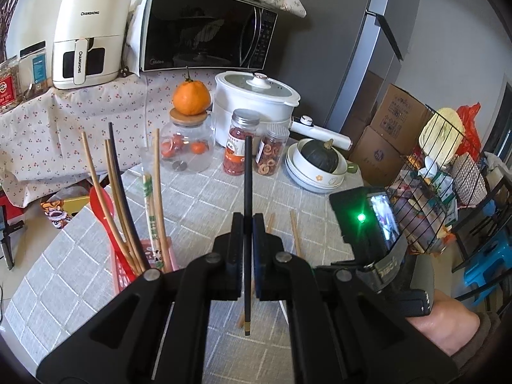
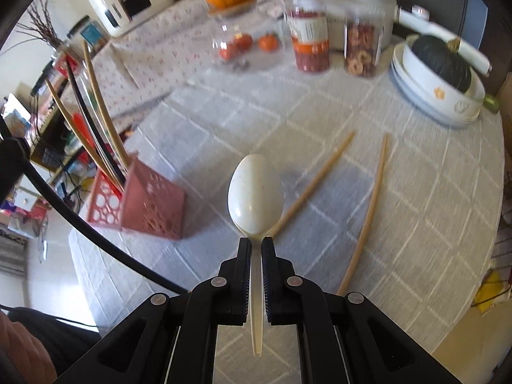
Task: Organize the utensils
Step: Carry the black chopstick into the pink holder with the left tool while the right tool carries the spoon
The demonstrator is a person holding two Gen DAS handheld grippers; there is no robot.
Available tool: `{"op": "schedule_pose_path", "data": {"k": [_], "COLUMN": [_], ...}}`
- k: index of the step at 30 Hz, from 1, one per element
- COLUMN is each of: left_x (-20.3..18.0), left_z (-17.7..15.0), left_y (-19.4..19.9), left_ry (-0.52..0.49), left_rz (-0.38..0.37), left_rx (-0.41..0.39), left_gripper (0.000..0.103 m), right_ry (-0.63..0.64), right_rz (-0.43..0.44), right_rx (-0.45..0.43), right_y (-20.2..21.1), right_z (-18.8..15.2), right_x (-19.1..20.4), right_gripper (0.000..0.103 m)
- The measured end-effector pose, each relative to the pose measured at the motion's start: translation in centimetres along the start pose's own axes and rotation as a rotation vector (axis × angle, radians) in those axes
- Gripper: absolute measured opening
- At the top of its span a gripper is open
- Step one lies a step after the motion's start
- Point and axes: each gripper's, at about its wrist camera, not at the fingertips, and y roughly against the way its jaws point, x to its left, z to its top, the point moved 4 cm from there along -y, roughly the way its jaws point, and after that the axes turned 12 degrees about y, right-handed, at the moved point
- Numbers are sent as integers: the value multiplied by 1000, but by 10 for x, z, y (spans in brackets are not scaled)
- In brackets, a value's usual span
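Note:
My left gripper (image 1: 248,220) is shut on a black chopstick (image 1: 247,172) that stands nearly upright above the grey checked tablecloth (image 1: 198,198). To its left a pink perforated utensil holder (image 1: 156,252) carries several wooden chopsticks (image 1: 110,198), a black one and a red spoon (image 1: 104,206). My right gripper (image 2: 255,243) is shut on the handle of a cream plastic spoon (image 2: 255,192), bowl pointing away, lifted over the tablecloth (image 2: 416,224). Two wooden chopsticks (image 2: 368,217) lie loose on the cloth to the right of the spoon. The pink holder (image 2: 140,201) stands left of it.
At the back stand a glass jar topped by an orange (image 1: 191,97), two snack jars (image 1: 238,144), a white electric pot (image 1: 256,102) and stacked bowls with a dark squash (image 1: 316,160). The right hand-held gripper body (image 1: 368,220) sits close on the right. A wire rack (image 1: 438,166) flanks the table.

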Motion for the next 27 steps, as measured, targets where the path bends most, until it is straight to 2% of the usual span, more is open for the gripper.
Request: {"op": "schedule_pose_path", "data": {"k": [11,18,27], "left_x": [-3,0,35], "left_z": [20,44,70], "left_y": [28,66,103], "left_ry": [-3,7,78], "left_rz": [-33,-62,-40], "left_rx": [-53,-133,-240], "left_gripper": [6,6,6], "right_ry": [43,43,50], "right_rz": [1,21,64], "right_rx": [-209,-370,-552], "right_y": [35,62,96], "right_z": [24,41,53], "right_x": [14,23,35], "right_gripper": [7,7,7]}}
